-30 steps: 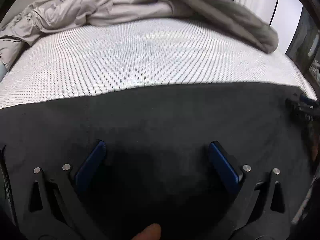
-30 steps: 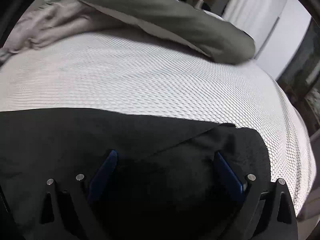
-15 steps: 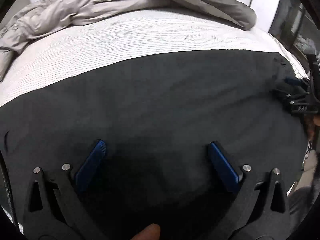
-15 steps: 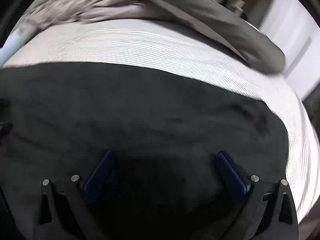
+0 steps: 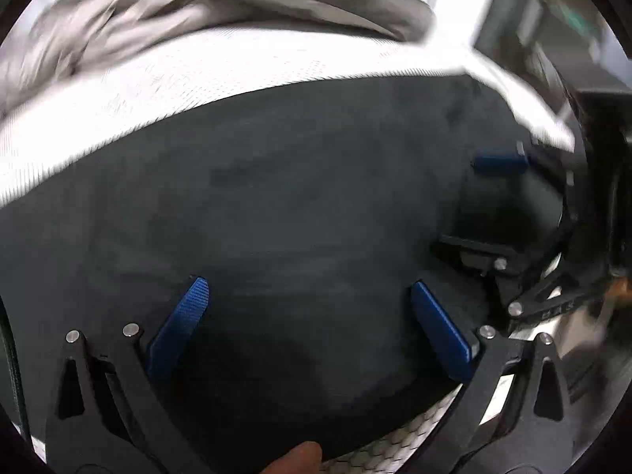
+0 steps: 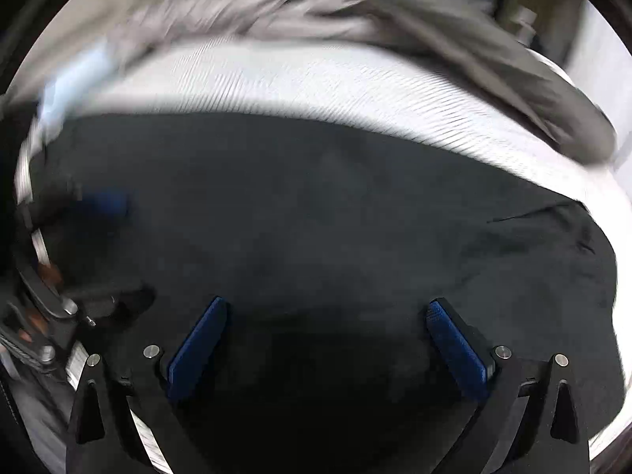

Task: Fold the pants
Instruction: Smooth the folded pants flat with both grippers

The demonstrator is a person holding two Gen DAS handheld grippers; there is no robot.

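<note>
Both grippers have swung nearer each other above the black pants (image 5: 300, 205); left gripper (image 5: 312, 316) and right gripper (image 6: 328, 335) gape wide, empty. Pants lie spread ahead, folding apparently unfinished.

Both views motion-blurred, strongest at top; fisheye bends edges; white mattress (image 5: 245, 75) overexposed, black pants (image 6: 316, 213) dim, detail lost.

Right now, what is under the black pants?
The black pants lie spread on a white textured mattress, which shows beyond their far edge and at the near corner. Anything beneath the fabric itself is covered and cannot be seen.
</note>
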